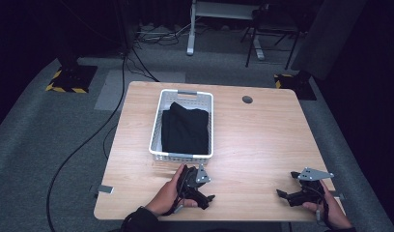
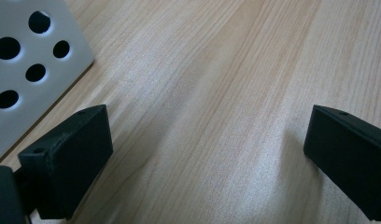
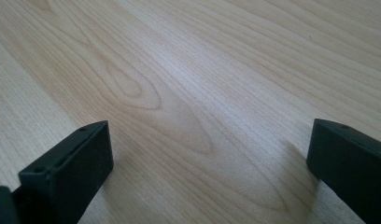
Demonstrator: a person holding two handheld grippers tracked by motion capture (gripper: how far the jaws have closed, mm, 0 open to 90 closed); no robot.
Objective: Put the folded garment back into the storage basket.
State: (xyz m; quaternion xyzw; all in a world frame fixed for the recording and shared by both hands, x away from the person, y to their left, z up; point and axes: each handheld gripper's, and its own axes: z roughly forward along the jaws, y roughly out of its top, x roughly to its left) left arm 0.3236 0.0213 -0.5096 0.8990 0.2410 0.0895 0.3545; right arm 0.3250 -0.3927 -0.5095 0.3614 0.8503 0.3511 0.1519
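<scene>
A white perforated basket (image 1: 156, 126) stands on the wooden table (image 1: 262, 140), left of centre, with a folded black garment (image 1: 185, 130) lying inside it. My left gripper (image 1: 206, 200) rests low over the table just in front of the basket, held by a hand; it is open with nothing between its jaws. In the left gripper view the basket's wall (image 2: 30, 65) sits at the upper left, beside the left jaw. My right gripper (image 1: 283, 194) hovers near the table's front right corner, open and empty, over bare wood (image 3: 198, 93).
A round cable hole (image 1: 247, 99) sits at the table's back right. Cables (image 1: 79, 145) run over the grey carpet to the left. Desk legs and a chair (image 1: 262, 29) stand behind the table. Black-and-yellow marked stand bases (image 1: 69, 79) flank the back corners.
</scene>
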